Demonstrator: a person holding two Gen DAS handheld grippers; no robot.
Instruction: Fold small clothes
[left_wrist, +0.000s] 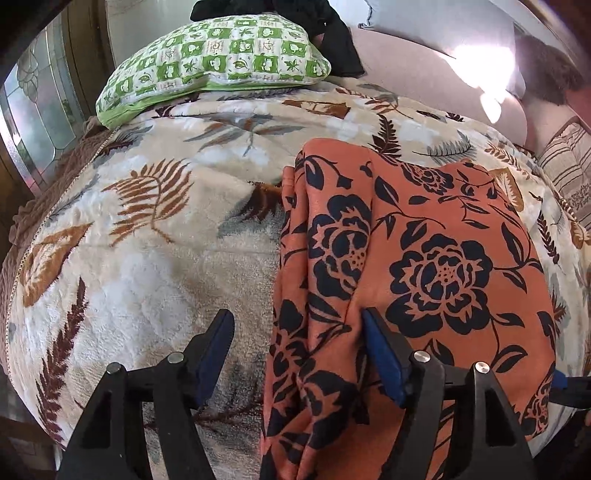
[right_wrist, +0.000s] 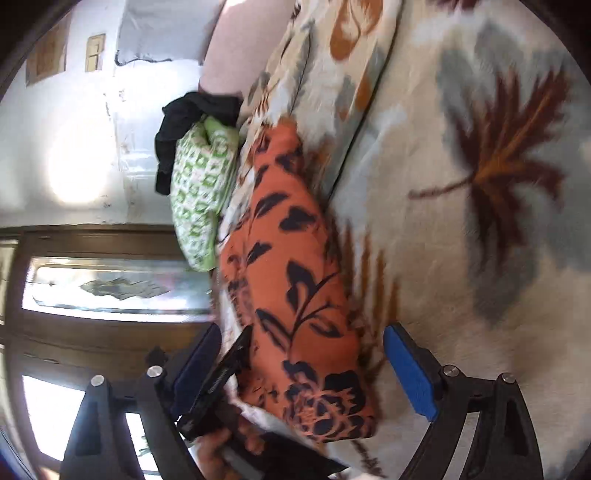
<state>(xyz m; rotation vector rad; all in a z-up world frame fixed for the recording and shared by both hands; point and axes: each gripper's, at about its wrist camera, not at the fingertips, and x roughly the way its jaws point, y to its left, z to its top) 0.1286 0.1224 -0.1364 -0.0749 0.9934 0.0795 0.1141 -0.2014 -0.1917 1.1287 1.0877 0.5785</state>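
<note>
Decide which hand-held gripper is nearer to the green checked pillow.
Probably left. The left hand-held gripper straddles the orange garment's pillow-side edge, while the right hand-held gripper straddles its far end; green checked pillow.

- The left gripper (left_wrist: 299, 336) points steeply down, its jaws standing wide apart with nothing pressed between the blue pads (left_wrist: 384, 354).
- Its right-hand finger tip rests at a fold of the orange floral garment (left_wrist: 424, 258); the left-hand finger is off the cloth.
- The right gripper (right_wrist: 303, 350) is rolled onto its side, jaws spread wide, straddling the garment's end without clamping it.
- In the right wrist view, the left hand (right_wrist: 214, 454) grips a black gripper body.
</note>
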